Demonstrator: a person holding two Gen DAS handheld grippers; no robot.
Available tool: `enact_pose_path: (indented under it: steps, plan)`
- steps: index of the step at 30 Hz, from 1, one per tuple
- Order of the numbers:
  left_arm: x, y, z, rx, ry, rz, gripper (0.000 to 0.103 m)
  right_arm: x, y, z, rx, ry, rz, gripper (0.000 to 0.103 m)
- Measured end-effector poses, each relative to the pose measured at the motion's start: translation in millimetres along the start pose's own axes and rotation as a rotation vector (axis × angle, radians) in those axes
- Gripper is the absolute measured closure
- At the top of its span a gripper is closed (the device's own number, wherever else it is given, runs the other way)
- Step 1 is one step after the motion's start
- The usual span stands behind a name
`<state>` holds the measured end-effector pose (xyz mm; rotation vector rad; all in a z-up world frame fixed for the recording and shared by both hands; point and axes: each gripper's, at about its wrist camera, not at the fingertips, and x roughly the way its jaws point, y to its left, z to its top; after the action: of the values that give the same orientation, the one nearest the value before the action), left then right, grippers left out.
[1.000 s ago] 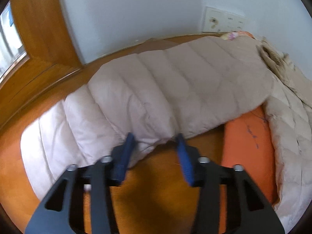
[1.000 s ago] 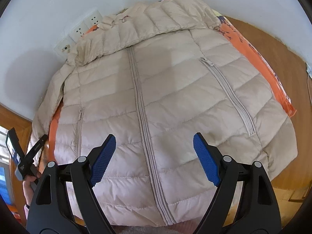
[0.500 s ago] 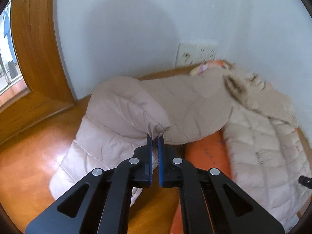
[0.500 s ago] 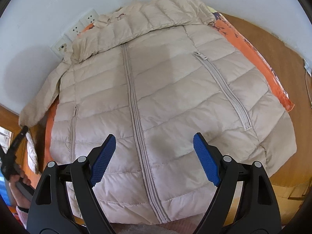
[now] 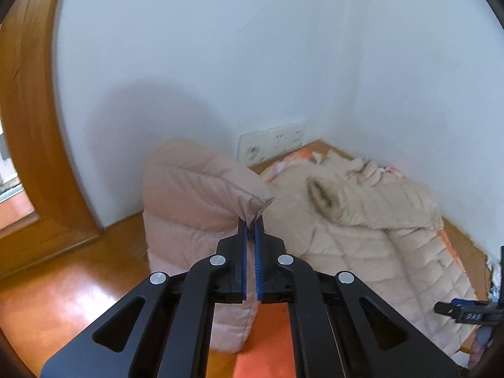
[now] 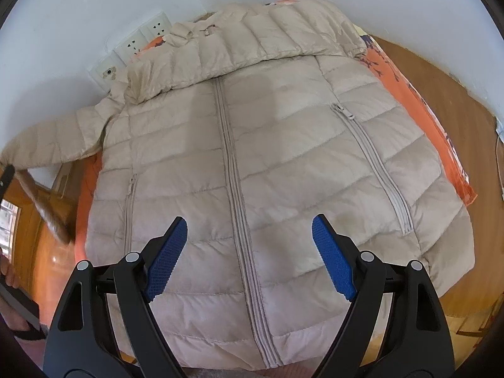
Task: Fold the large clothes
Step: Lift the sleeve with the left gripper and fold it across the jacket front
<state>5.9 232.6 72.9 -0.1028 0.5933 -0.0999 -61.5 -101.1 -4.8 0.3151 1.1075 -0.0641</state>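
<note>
A beige quilted down jacket (image 6: pixel 252 163) lies front up, zipped, on an orange mat (image 6: pixel 419 100) on a wooden floor. My left gripper (image 5: pixel 250 223) is shut on the cuff of the jacket's left sleeve (image 5: pixel 195 201) and holds it lifted off the floor, the sleeve hanging folded below. The jacket body (image 5: pixel 371 245) lies to its right. My right gripper (image 6: pixel 249 236) is open and empty, hovering above the jacket's lower front, astride the centre zipper (image 6: pixel 239 208). The lifted sleeve also shows at the left edge of the right wrist view (image 6: pixel 53 138).
White walls meet in a corner behind the jacket, with wall sockets (image 5: pixel 271 140) low down. A wooden door frame (image 5: pixel 28 126) stands at the left. The wooden floor (image 5: pixel 63 299) is glossy. A white cable (image 6: pixel 499 145) lies at the right edge.
My left gripper closed on the sleeve cuff and lifted it up and toward the jacket body. My right gripper stayed open over the jacket's hem, barely moving.
</note>
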Motion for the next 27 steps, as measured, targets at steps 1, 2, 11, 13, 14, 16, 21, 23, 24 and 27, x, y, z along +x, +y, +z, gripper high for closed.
enact_pose_path:
  steps: [1,2,11,13,14,16,21,23,24,27]
  plan:
    - [-2,-4,4,0.006,-0.008,-0.01,0.099,0,1,1,-0.003,-0.001,-0.003,0.022]
    - [-2,-7,6,0.012,-0.013,-0.018,0.099,-2,1,1,-0.006,-0.006,-0.006,0.022]
    - [-8,-43,23,0.082,-0.051,-0.103,0.1,-9,1,0,-0.019,-0.023,-0.024,0.022]
    - [-8,-51,26,0.097,-0.057,-0.122,0.1,-11,-1,0,-0.009,-0.025,-0.026,0.022]
    - [-9,-57,28,0.107,-0.061,-0.131,0.1,-12,-2,-1,-0.006,-0.027,-0.026,0.022]
    - [-8,-65,30,0.121,-0.065,-0.147,0.1,-15,-5,-1,-0.009,-0.033,-0.031,0.022]
    - [-5,-86,37,0.142,-0.066,-0.185,0.1,-23,-16,0,0.0,-0.051,-0.046,0.022]
    - [-2,-96,38,0.149,-0.065,-0.197,0.1,-24,-21,1,0.003,-0.054,-0.049,0.022]
    - [-1,-101,38,0.152,-0.062,-0.201,0.1,-25,-23,2,0.002,-0.054,-0.051,0.022]
    - [3,-111,37,0.155,-0.052,-0.212,0.1,-24,-32,6,0.006,-0.052,-0.057,0.022]
